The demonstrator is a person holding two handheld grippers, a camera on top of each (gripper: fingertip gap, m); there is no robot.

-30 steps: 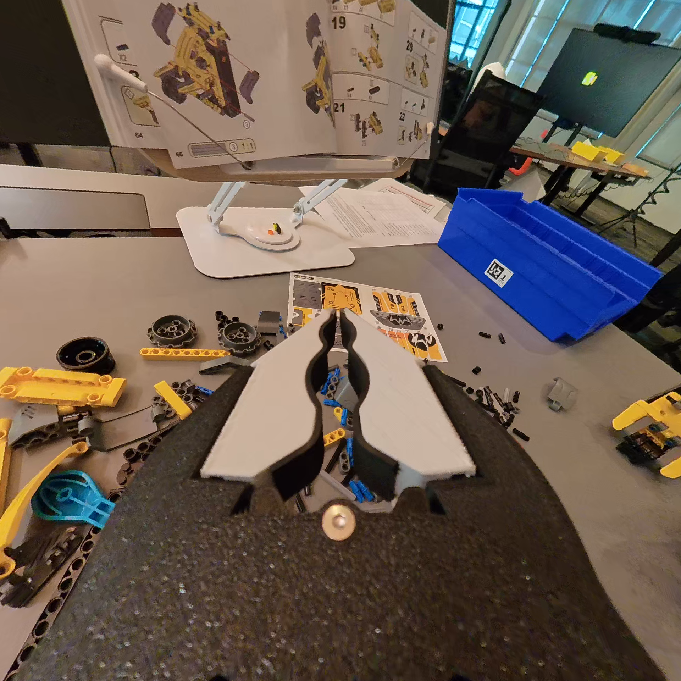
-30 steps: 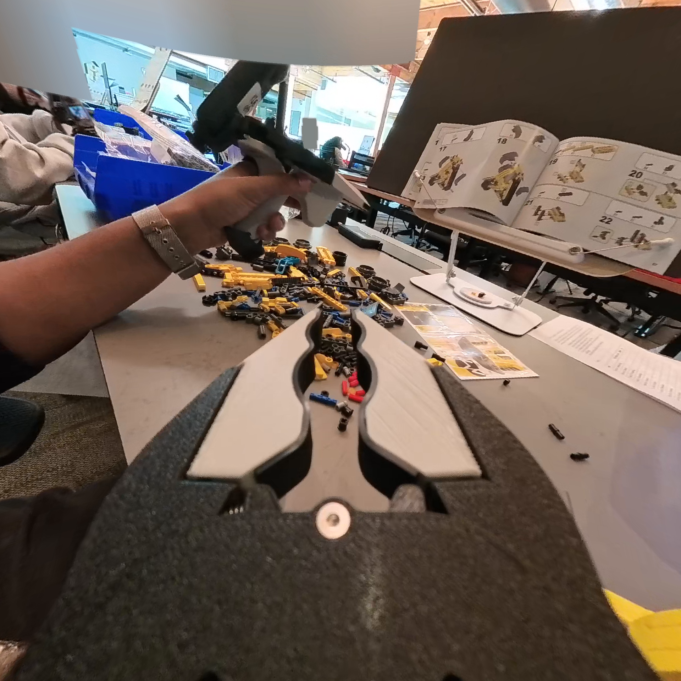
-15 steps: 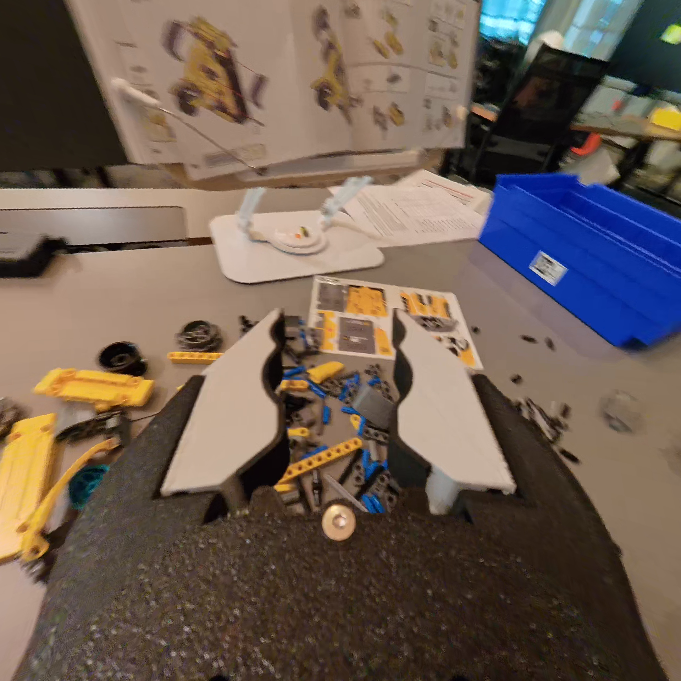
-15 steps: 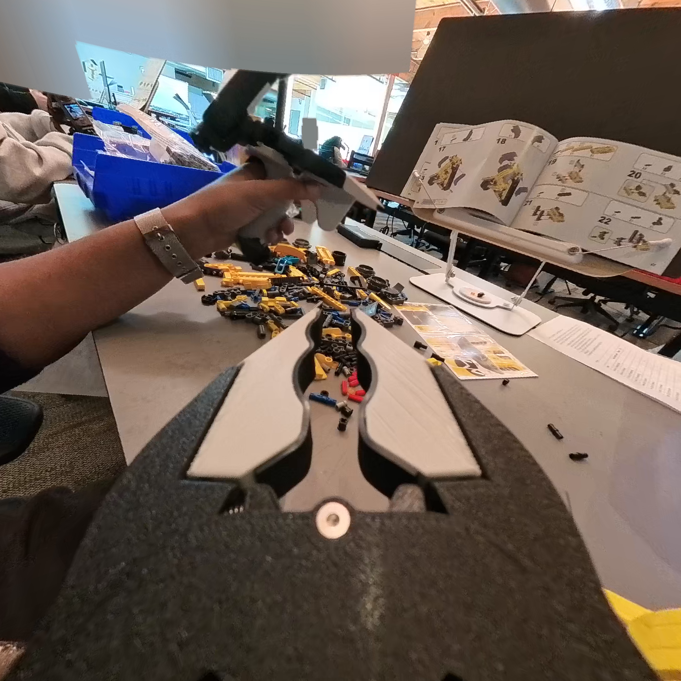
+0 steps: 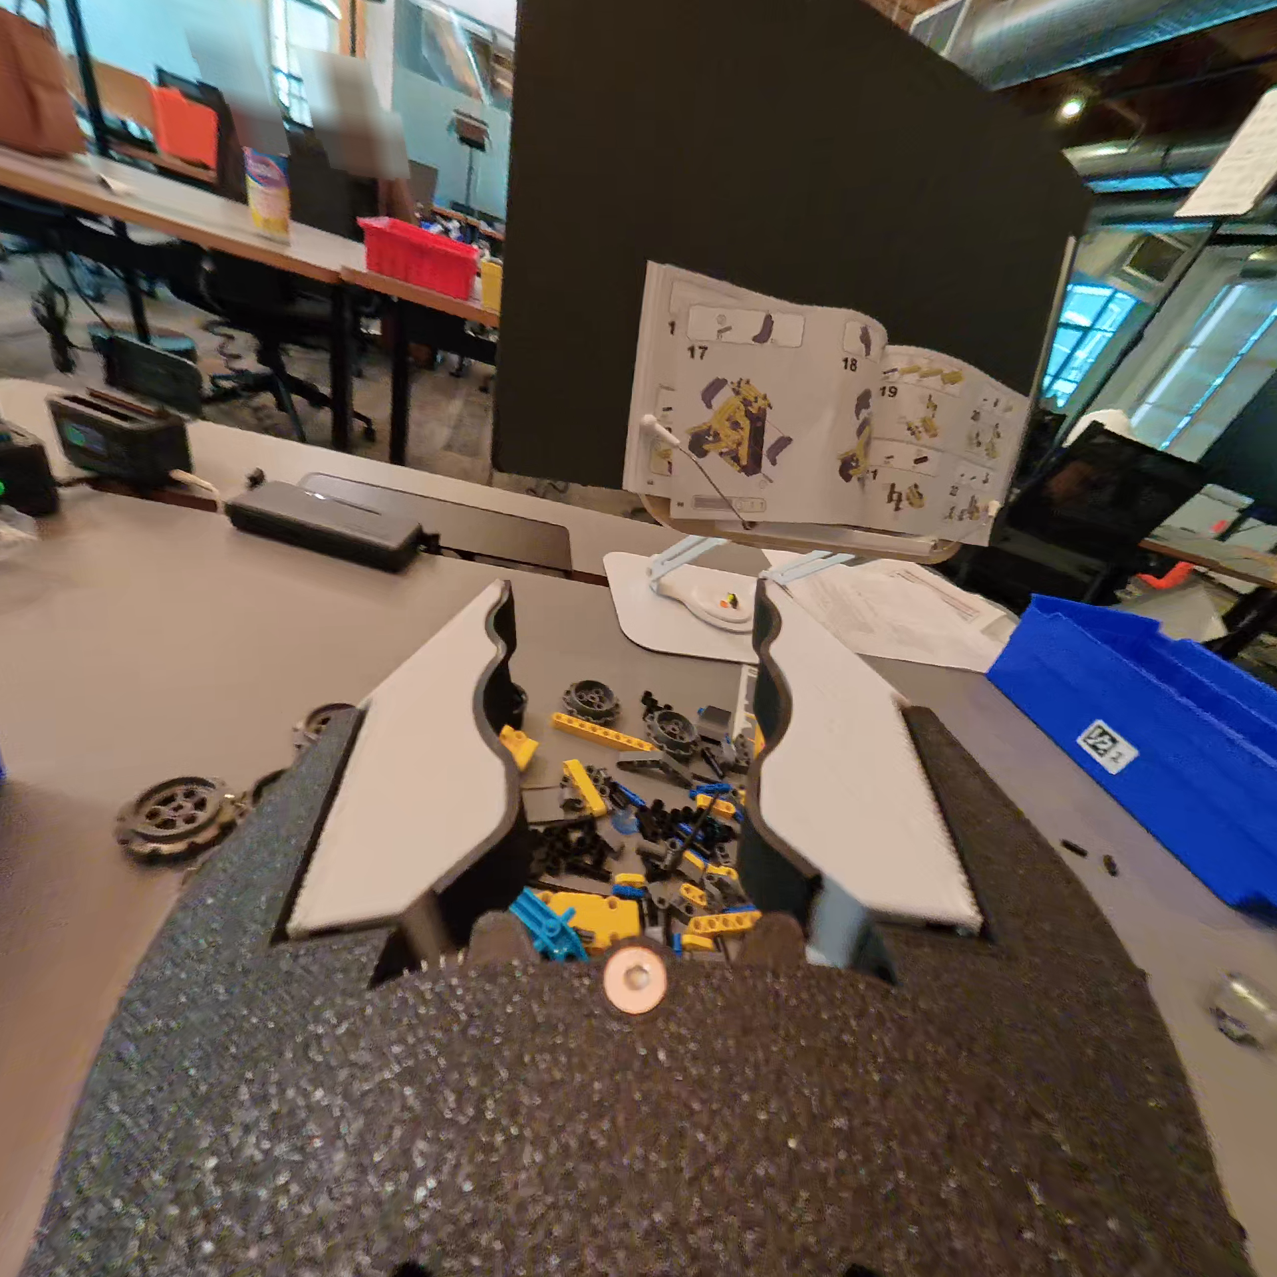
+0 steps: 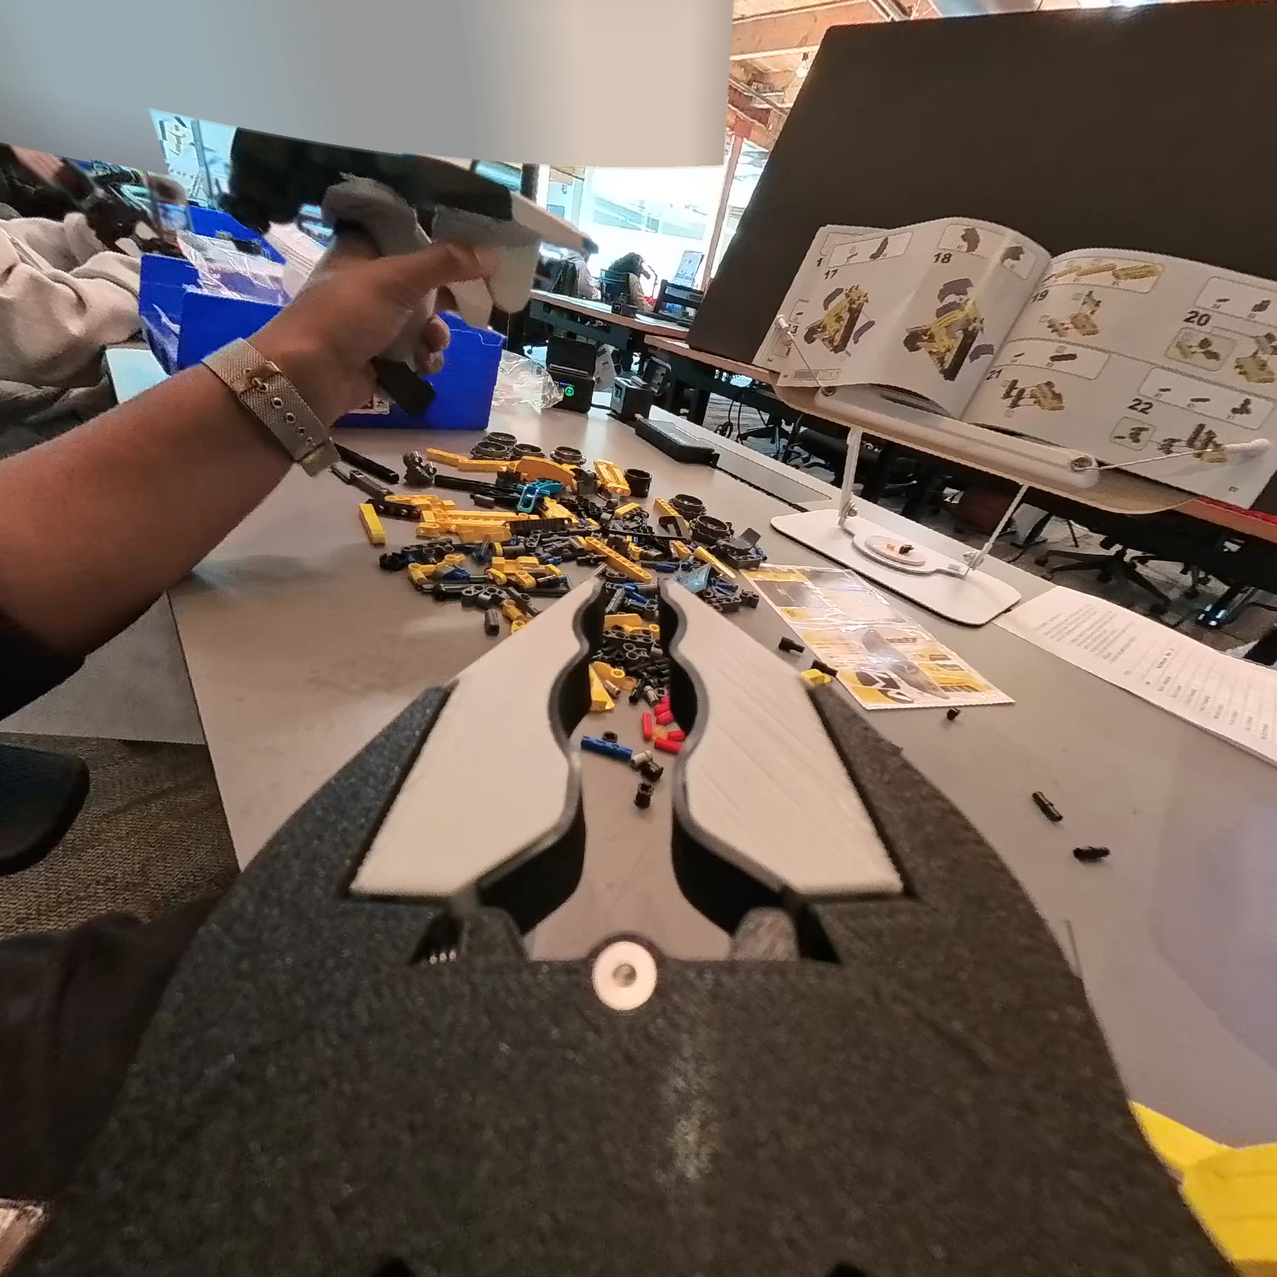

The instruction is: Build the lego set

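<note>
The left gripper (image 5: 632,698) hangs above the pile of building pieces (image 5: 636,808) at frame centre, jaws spread wide and empty, its body hiding the pile's near edge; a toothed wheel (image 5: 173,819) lies at mid left. The right gripper (image 6: 627,601) has jaws nearly together, gripping nothing, over small red pins (image 6: 665,725) on the grey surface (image 6: 290,649). The instruction booklet (image 6: 1036,325) stands propped at upper right, its far page cut off.

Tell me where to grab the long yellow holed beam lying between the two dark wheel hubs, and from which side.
Probably across its narrow width, toward the left end, coming down from above. The yellow beam lies flat on the table, so only its long side edges offer a pinch, and its right end crowds a dark wheel hub.
</note>
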